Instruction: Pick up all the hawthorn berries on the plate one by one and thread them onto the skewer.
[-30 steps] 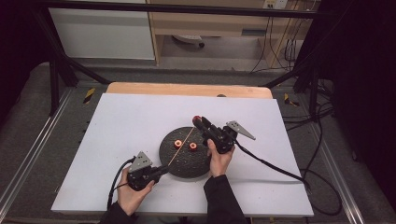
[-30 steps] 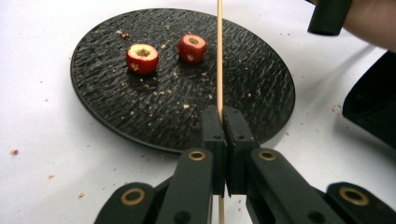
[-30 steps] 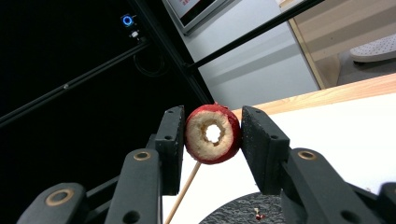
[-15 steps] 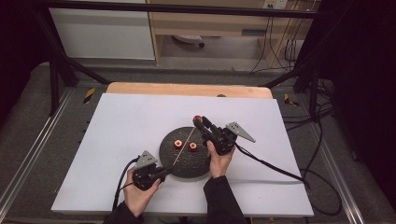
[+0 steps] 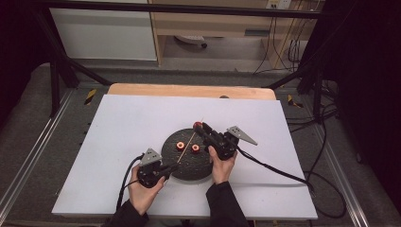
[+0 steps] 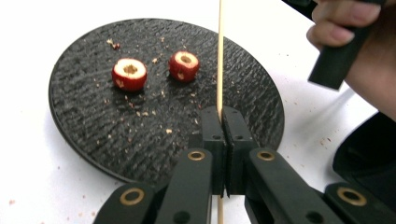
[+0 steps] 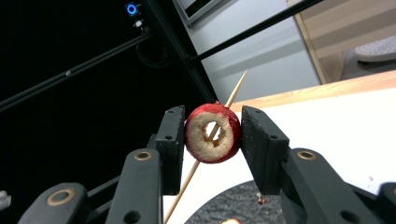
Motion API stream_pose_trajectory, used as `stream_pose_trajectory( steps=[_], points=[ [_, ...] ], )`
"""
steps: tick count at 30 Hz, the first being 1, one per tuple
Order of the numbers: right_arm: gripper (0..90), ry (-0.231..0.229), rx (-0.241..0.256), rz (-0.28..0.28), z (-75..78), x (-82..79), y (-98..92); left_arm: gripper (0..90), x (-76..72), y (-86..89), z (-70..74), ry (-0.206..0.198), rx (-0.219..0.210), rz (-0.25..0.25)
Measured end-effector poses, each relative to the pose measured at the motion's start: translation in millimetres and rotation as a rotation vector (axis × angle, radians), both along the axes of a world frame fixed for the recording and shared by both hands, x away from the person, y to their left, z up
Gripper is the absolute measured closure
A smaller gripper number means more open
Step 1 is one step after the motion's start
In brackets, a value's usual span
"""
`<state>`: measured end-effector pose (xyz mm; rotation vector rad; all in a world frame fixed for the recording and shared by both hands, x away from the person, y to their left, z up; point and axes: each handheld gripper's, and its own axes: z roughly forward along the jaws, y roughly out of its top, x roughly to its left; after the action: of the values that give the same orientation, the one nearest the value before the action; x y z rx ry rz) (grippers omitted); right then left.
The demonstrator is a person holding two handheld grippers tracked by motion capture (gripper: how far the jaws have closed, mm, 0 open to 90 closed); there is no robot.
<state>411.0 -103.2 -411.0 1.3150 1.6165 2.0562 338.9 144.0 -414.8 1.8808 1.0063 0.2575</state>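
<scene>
A black round plate (image 5: 189, 166) (image 6: 116, 121) lies on the white table and carries two red cored fruit pieces (image 5: 180, 145) (image 6: 129, 73), (image 5: 195, 148) (image 6: 184, 66). At the plate's near-left rim my left gripper (image 5: 168, 166) (image 6: 222, 112) is shut on a thin wooden skewer (image 5: 187, 144) (image 6: 220, 56) that points across the plate. My right gripper (image 5: 198, 126) (image 7: 212, 126), raised over the far rim, is shut on a third cored fruit (image 5: 197, 125) (image 7: 223, 144). In the right gripper view the skewer (image 7: 236, 88) runs behind this fruit, shows through its hole and pokes past it.
Crumbs (image 6: 144, 112) are scattered on the plate. The white tabletop (image 5: 127, 123) has bare room to the left and behind. Black cables (image 5: 274, 168) trail right from the right gripper. The right hand (image 6: 355, 46) is close beside the skewer.
My left gripper has shifted slightly right toward the plate with the skewer, whose tip now reaches the held fruit. The right gripper has barely moved.
</scene>
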Motion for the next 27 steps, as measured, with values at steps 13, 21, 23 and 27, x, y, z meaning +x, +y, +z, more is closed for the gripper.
stream_pose_trajectory(
  steps=[13,21,23,27],
  points=[
    [61.6,0.036,-0.031,0.069,-5.2,-12.1,3.0,88.7,16.5,-13.0,8.6,-0.041,0.009,-0.022],
    [61.5,0.049,-0.063,0.108,-9.5,-20.8,4.8,88.7,23.8,-21.1,13.3,-0.066,0.019,-0.033],
    [61.5,0.053,-0.069,0.116,-9.7,-22.7,5.0,88.7,24.8,-22.5,14.0,-0.069,0.019,-0.036],
    [61.5,0.062,-0.083,0.131,-12.4,-26.8,6.1,88.7,26.3,-24.6,14.1,-0.071,0.026,-0.043]
  ],
)
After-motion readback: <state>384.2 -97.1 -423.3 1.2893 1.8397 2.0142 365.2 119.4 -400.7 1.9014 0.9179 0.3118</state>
